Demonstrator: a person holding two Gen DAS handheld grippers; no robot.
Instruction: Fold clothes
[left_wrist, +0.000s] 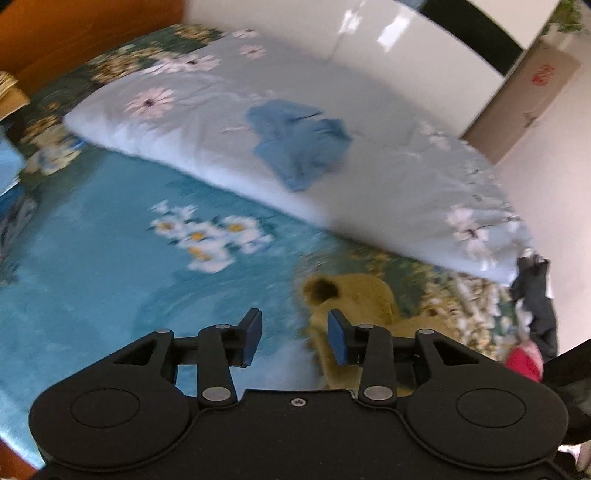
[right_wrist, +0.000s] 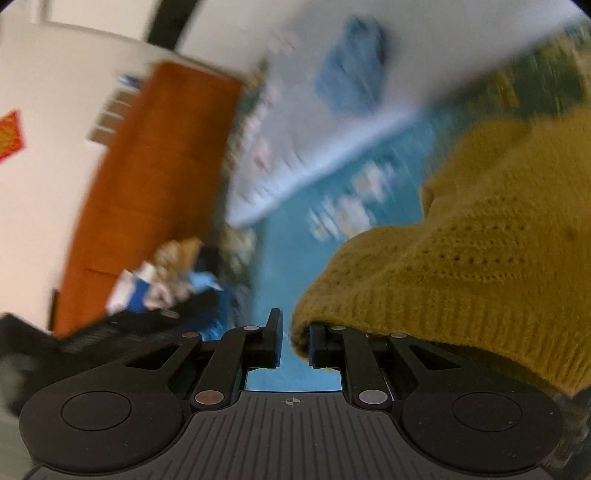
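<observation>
A mustard-yellow knitted sweater lies on the blue floral bedspread, just ahead and right of my left gripper, which is open and empty above the bed. In the right wrist view the sweater fills the right side and its ribbed hem drapes over the right finger of my right gripper. The jaws stand apart with a gap between them; the view is motion-blurred. A crumpled blue garment lies on the pale floral pillow.
An orange wooden headboard and a white glossy wall border the bed. A dark garment and a pink item lie at the bed's right edge. A cardboard box stands far right. Clutter lies beside the headboard.
</observation>
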